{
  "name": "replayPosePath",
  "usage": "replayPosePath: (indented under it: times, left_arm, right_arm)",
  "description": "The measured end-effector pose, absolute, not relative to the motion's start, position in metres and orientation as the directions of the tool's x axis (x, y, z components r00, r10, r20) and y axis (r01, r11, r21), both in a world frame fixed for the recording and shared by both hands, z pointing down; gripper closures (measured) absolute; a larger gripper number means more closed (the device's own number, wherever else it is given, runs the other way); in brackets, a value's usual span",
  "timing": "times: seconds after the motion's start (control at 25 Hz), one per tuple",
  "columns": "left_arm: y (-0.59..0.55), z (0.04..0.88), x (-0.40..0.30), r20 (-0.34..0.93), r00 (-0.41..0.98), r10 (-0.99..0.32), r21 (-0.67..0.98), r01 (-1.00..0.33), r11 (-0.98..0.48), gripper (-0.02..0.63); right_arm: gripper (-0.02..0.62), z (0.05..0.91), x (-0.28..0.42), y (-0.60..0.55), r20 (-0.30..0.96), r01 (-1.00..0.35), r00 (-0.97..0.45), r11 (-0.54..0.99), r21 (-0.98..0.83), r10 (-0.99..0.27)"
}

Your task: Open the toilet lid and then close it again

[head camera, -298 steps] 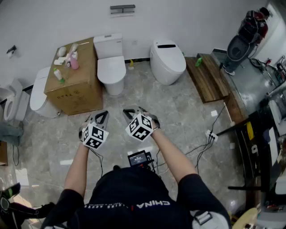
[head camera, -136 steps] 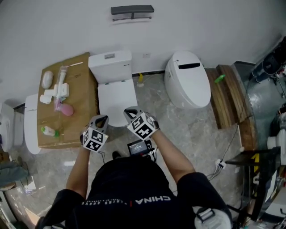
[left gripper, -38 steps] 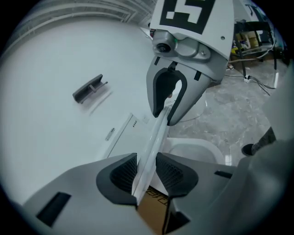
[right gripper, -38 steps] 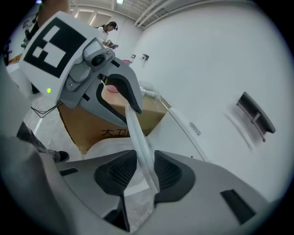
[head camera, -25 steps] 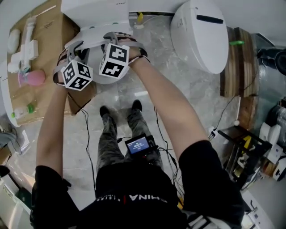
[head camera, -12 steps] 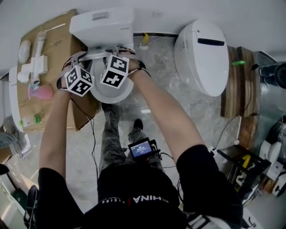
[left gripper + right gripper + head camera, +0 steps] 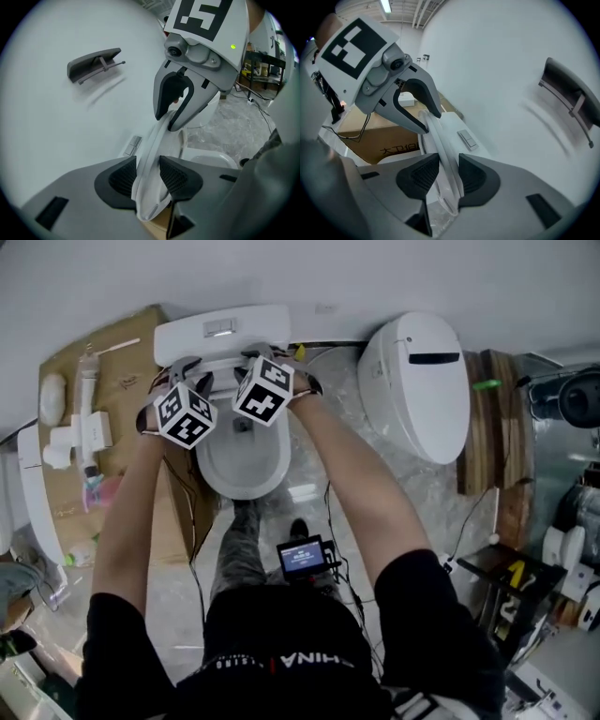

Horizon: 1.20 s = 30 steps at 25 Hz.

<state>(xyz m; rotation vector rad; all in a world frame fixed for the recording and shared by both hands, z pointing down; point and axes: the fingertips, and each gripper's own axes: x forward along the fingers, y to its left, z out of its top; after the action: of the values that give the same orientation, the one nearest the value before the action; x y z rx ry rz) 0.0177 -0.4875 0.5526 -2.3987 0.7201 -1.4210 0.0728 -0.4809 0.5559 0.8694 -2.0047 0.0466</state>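
Before white wall [image 7: 375, 277], toilet lid [image 7: 149, 173] upright, tip up

The marbled floor [image 7: 427, 488] bears an open toilet [image 7: 242, 454], a closed toilet [image 7: 419, 381], a cardboard box [image 7: 131, 352].

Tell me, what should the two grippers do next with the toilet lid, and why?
Probably tip the lid back the last bit until it leans on the tank. The left gripper and right gripper both pinch its rim, it stands nearly upright, and the bowl is uncovered.
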Motion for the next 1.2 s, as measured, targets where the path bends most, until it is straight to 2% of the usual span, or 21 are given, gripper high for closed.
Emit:
replayPosePath:
  times: [0.28,0.6,1.04,1.2]
  left_arm:
    - [-0.534,0.551,0.027,0.748,0.427,-0.508,-0.414,-0.298,-0.86,0.456]
    - [-0.547,0.551,0.034,0.764,0.416,-0.493,-0.394,-0.304,-0.867,0.454]
    - [-0.557,0.552,0.028,0.767,0.326,-0.552,-0.502,-0.232,-0.834,0.446]
    - [-0.557,0.545,0.019,0.756,0.301,-0.581,-0.512,-0.281,-0.812,0.448]
  right_arm:
    - [0.453,0.559,0.084,-0.53,0.783,-0.627,-0.276,0.721,0.294,-0.558]
    - [0.451,0.555,0.087,-0.541,0.779,-0.611,-0.323,0.747,0.261,-0.537]
    - [0.452,0.559,0.085,-0.553,0.783,-0.559,-0.378,0.796,0.232,-0.494]
    - [0.453,0.558,0.087,-0.553,0.784,-0.55,-0.383,0.803,0.231,-0.488]
